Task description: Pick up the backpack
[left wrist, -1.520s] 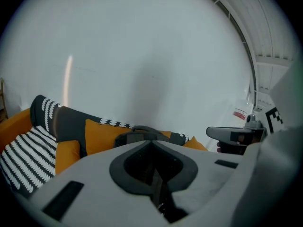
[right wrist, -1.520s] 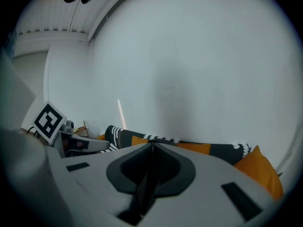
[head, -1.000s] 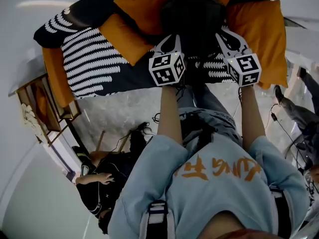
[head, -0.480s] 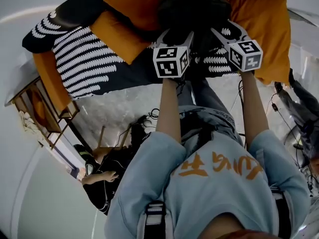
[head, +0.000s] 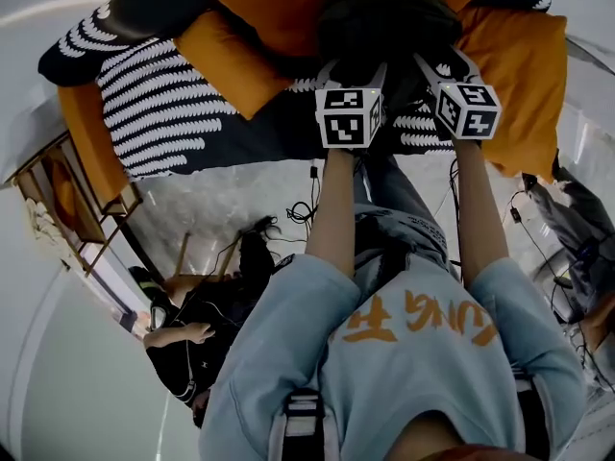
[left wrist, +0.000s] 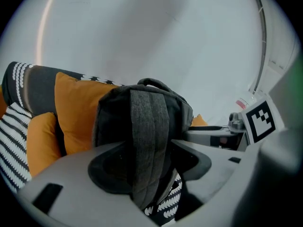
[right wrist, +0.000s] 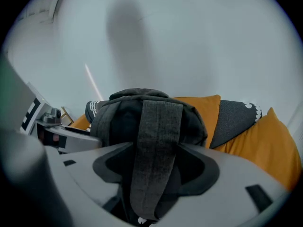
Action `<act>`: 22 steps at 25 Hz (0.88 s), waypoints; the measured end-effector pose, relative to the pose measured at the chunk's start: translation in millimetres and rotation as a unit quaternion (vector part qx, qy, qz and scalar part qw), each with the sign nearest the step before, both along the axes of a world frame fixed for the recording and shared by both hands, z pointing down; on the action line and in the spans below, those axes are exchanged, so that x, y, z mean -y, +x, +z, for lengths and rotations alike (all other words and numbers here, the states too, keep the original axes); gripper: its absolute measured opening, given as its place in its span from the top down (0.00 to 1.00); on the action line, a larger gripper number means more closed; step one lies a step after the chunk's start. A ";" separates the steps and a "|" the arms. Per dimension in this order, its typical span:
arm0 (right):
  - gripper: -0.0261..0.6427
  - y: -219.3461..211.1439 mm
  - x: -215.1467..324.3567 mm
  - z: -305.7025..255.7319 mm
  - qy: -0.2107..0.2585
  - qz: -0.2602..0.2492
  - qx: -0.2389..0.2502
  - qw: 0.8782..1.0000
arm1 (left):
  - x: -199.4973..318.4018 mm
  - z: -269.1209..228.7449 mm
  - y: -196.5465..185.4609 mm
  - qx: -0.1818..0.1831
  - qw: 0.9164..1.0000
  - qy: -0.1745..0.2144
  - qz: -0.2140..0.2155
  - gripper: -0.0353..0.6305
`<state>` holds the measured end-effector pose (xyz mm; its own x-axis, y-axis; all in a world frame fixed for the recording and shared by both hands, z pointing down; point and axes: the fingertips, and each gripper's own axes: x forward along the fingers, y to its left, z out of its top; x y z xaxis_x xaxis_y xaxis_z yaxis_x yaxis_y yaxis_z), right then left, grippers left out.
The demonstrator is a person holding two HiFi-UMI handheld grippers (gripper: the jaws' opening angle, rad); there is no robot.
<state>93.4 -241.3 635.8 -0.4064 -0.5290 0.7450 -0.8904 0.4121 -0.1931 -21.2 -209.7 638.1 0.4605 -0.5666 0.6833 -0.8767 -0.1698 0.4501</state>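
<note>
A dark grey backpack [head: 384,22] stands upright on the sofa against orange cushions, its shoulder straps facing me. My left gripper [head: 352,67] straddles the left strap [left wrist: 149,141], its jaws opening, with gaps on both sides of the webbing. My right gripper [head: 448,62] straddles the other strap [right wrist: 154,150] the same way, its jaws also opening, the pads clear of the fabric. In the left gripper view the backpack [left wrist: 142,105] fills the middle with its top handle showing. In the right gripper view the backpack [right wrist: 142,110] does the same.
The sofa has a black-and-white patterned cover [head: 163,104] and orange cushions [head: 231,56] [head: 519,65]. A wooden rack [head: 77,209] stands at the left. A person [head: 192,344] sits on the floor at lower left, with cables [head: 303,209] nearby.
Both grippers' jaws have gone from shut to spread wide around the straps. Both hands have shifted a little toward the sofa.
</note>
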 end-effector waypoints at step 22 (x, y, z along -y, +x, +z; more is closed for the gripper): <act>0.81 -12.5 -25.7 -26.5 -0.045 0.006 0.027 0.999 | -24.7 -34.2 -2.8 -0.021 1.000 0.005 0.006 0.88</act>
